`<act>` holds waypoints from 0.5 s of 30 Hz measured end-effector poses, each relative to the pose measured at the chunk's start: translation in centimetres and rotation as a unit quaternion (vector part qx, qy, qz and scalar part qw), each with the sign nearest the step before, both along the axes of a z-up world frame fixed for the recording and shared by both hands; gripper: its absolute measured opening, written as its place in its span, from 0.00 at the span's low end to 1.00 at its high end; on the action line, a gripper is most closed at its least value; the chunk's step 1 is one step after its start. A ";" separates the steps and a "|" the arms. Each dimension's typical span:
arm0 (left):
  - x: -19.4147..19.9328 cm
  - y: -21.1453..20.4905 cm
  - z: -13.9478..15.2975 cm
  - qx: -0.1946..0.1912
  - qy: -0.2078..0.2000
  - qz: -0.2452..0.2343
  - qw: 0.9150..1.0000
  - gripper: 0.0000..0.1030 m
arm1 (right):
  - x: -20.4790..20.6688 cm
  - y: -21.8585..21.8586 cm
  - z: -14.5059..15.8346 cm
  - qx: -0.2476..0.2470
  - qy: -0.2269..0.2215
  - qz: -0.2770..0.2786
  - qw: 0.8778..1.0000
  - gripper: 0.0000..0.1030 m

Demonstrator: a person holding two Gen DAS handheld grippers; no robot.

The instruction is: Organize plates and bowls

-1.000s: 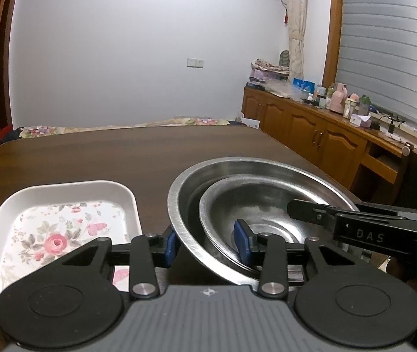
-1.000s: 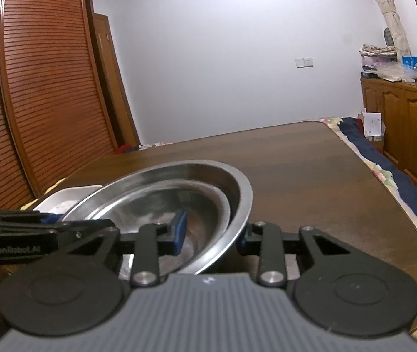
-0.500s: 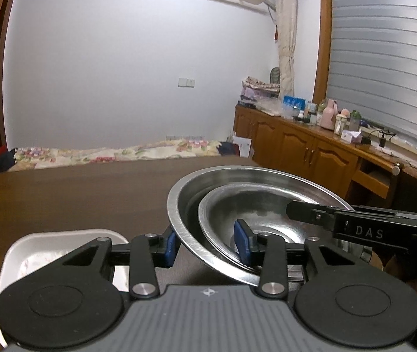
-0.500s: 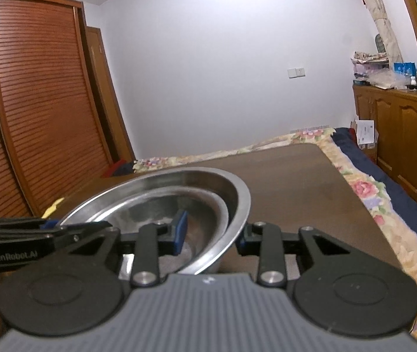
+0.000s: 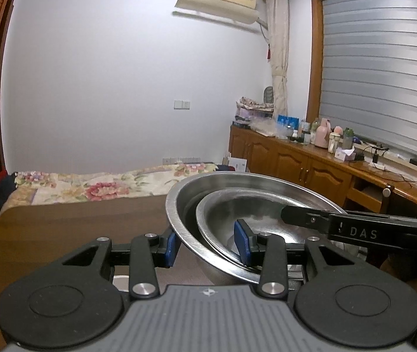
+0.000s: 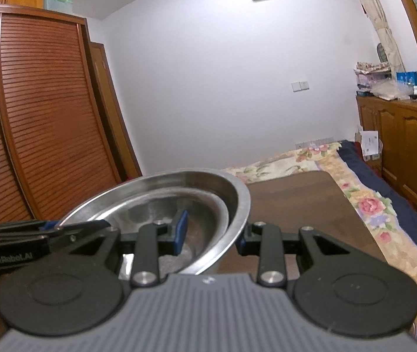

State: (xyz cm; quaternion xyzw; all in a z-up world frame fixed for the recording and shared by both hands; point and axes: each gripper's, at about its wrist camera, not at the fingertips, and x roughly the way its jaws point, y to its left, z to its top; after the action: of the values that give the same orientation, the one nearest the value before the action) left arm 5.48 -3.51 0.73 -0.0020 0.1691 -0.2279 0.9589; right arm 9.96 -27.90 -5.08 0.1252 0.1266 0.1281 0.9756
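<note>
Two steel bowls nested, small bowl (image 5: 239, 205) inside large bowl (image 5: 188, 193). The stack is held clear above the brown tabletop (image 5: 70, 220).

Left gripper (image 5: 207, 245): fingers narrowed, gripping both rims on the stack's left side, one blue pad (image 5: 242, 246) inside the small bowl, the other outside the large bowl.

Right gripper (image 6: 211, 233): fingers narrowed, gripping the opposite rims the same way. Floral bedding (image 6: 364, 202) lies beyond the tabletop.

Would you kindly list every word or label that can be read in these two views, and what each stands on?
"DAS": on the right tongs, seen from the left wrist.
"GenRobot.AI": on the left tongs, seen from the right wrist; slightly blurred.
Blue boxes and bottles on the sideboard: print too small to read.
</note>
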 end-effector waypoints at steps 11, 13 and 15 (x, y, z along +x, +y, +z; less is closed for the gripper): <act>-0.7 2.2 0.9 -0.002 -0.005 -0.005 1.000 0.40 | -0.5 1.7 0.2 -0.003 -0.003 0.000 1.000 0.34; -0.8 2.8 0.8 -0.004 -0.005 -0.002 1.000 0.40 | -0.4 2.2 0.3 -0.004 -0.001 0.003 1.000 0.34; -0.9 3.3 0.8 -0.006 -0.004 0.003 1.000 0.40 | -0.5 2.8 0.4 -0.006 0.000 0.008 1.000 0.34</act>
State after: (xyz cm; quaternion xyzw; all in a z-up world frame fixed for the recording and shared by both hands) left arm 4.55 -0.19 1.52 -0.0073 0.1636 -0.2257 0.9603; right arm 9.42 -25.11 -4.64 0.1183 0.1284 0.1347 0.9754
